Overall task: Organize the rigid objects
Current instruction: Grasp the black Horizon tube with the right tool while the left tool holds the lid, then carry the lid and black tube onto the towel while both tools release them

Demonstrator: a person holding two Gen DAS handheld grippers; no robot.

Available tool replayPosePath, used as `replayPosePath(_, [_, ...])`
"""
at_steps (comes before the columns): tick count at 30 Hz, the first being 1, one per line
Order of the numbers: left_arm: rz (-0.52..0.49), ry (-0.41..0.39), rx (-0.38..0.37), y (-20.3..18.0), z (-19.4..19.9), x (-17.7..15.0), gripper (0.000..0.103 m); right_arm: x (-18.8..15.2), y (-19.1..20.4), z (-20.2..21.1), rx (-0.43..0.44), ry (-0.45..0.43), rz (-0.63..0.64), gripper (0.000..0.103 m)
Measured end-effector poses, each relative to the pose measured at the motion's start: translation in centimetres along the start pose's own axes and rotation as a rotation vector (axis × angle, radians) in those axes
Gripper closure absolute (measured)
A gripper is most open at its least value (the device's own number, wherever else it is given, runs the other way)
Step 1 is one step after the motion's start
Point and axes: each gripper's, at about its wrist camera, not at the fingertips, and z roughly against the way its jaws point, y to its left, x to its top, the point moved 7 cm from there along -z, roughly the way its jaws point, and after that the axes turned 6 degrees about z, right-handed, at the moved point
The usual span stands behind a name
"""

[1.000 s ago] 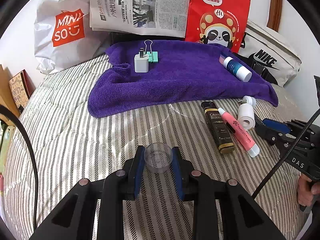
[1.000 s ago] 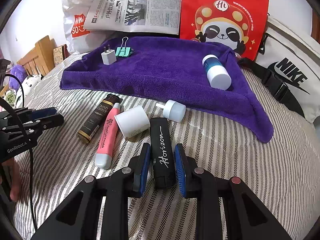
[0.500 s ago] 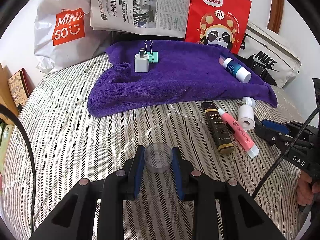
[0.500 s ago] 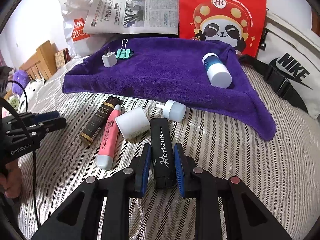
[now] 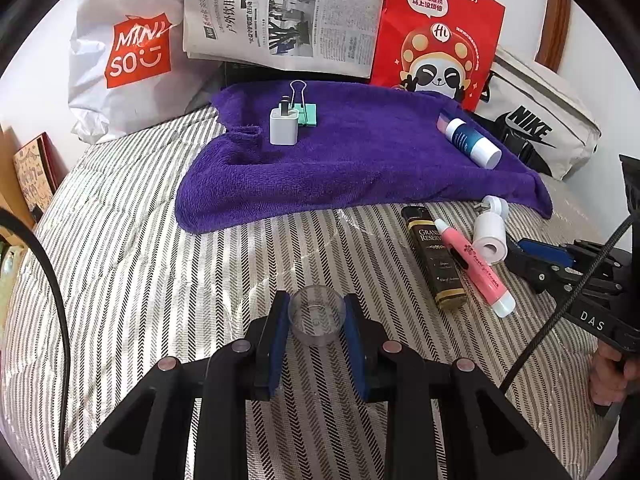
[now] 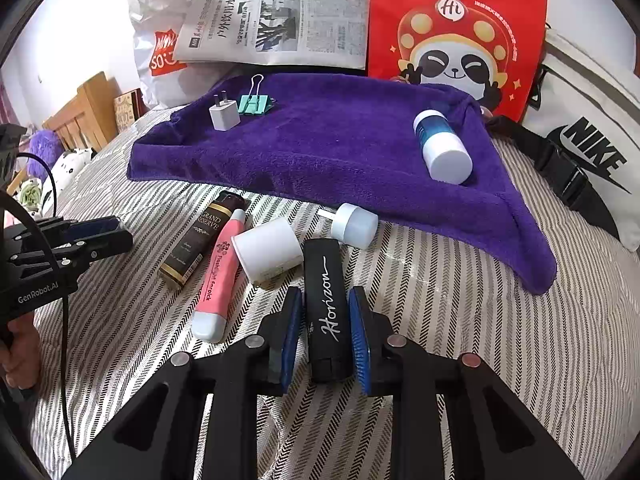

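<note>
My left gripper (image 5: pixel 316 316) is shut on a small clear plastic cup (image 5: pixel 317 319), above the striped bedspread. My right gripper (image 6: pixel 325 320) is shut on a black "Horizon" case (image 6: pixel 326 308), which rests on the bed. A purple towel (image 5: pixel 360 160) lies at the back, carrying a white charger plug (image 5: pixel 283 126), a green binder clip (image 5: pixel 306 114) and a blue-and-white bottle (image 5: pixel 472 144). In front of the towel lie a black "Grand Reserve" box (image 6: pixel 200 238), a pink tube (image 6: pixel 218 276), a white cup (image 6: pixel 268 250) and a small white bottle (image 6: pixel 354 226).
Behind the towel stand a white Miniso bag (image 5: pixel 128 56), a newspaper (image 5: pixel 284 16), a red panda bag (image 5: pixel 436 36) and a white Nike bag (image 5: pixel 536 128). A wooden headboard (image 6: pixel 80 112) and plush toys (image 6: pixel 44 148) are at the far left.
The left gripper holds its place with the cup. The right gripper has moved slightly, still holding the black case; the scene is otherwise unchanged.
</note>
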Motion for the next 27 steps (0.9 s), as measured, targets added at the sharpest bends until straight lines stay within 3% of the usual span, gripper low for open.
replayPosePath(7, [0.007, 0.007, -0.009, 0.2, 0.2, -0.2, 0.078, -0.6, -0.1, 0.8, -0.002, 0.068, 0.011, 0.081])
replayPosePath(15, [0.056, 0.068, 0.006, 0.4, 0.4, 0.4, 0.078, -0.1, -0.9, 3.7, 0.003, 0.037, 0.0, 0.081])
replayPosePath(27, [0.084, 0.04, -0.007, 0.8, 2.1, 4.2, 0.078, 2.5, -2.2, 4.8, -0.027, 0.021, 0.011, 0.081])
